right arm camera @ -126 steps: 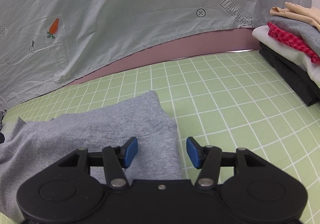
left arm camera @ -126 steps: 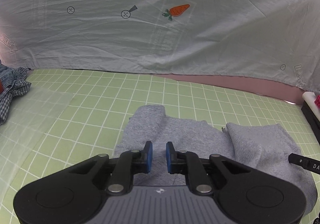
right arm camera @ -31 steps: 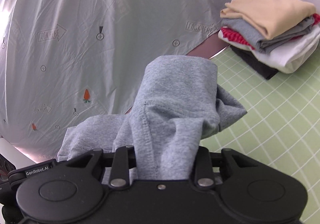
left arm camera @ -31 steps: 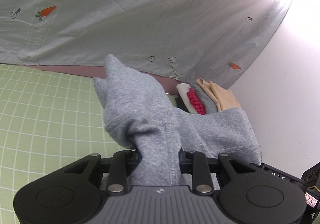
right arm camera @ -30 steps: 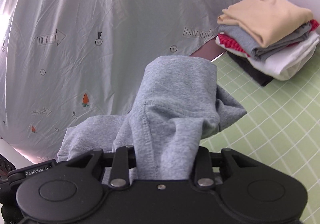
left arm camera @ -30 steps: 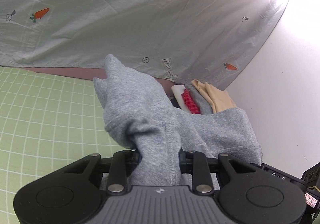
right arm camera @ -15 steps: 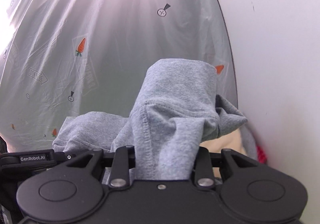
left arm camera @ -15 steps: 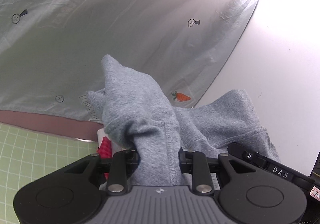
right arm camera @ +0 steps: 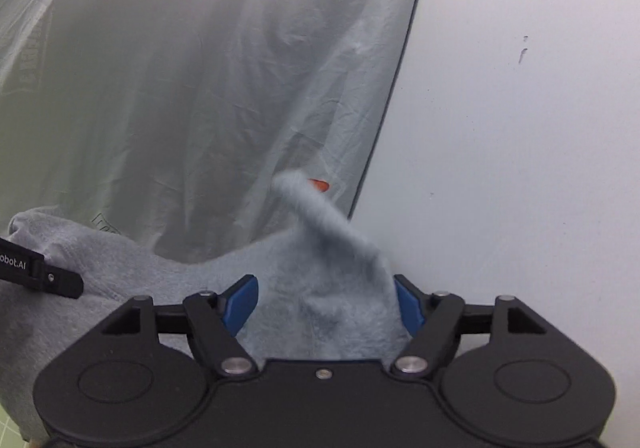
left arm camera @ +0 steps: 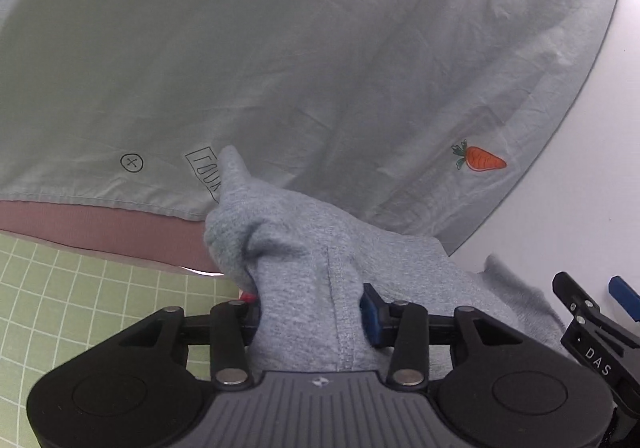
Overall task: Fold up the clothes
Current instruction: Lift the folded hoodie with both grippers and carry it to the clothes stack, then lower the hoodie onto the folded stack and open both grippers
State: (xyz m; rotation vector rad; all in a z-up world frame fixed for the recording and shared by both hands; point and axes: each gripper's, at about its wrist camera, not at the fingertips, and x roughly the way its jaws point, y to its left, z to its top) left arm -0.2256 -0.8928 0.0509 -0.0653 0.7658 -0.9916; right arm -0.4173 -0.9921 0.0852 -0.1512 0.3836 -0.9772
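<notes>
1. A pale grey printed sheet (left arm camera: pixel 320 68) with carrots and crossed circles hangs ahead of both grippers and fills most of each view; a plain white wall (right arm camera: pixel 520 128) lies to its right.
2. A green grid mat (left arm camera: pixel 80 308) shows low and to the left of the left gripper, with a pink strip (left arm camera: pixel 100 228) between it and the sheet's hem.
3. The grey sweatshirt (left arm camera: pixel 312 268) is bunched up between both grippers, spreading rightward from the left one.
4. The left gripper (left arm camera: pixel 310 316) pinches a seamed fold of the sweatshirt, its fingers pressed against the cloth.
5. The right gripper (right arm camera: pixel 326 304) has its blue pads (right arm camera: pixel 240 302) spread wide, the blurred cloth lying loose between them.
</notes>
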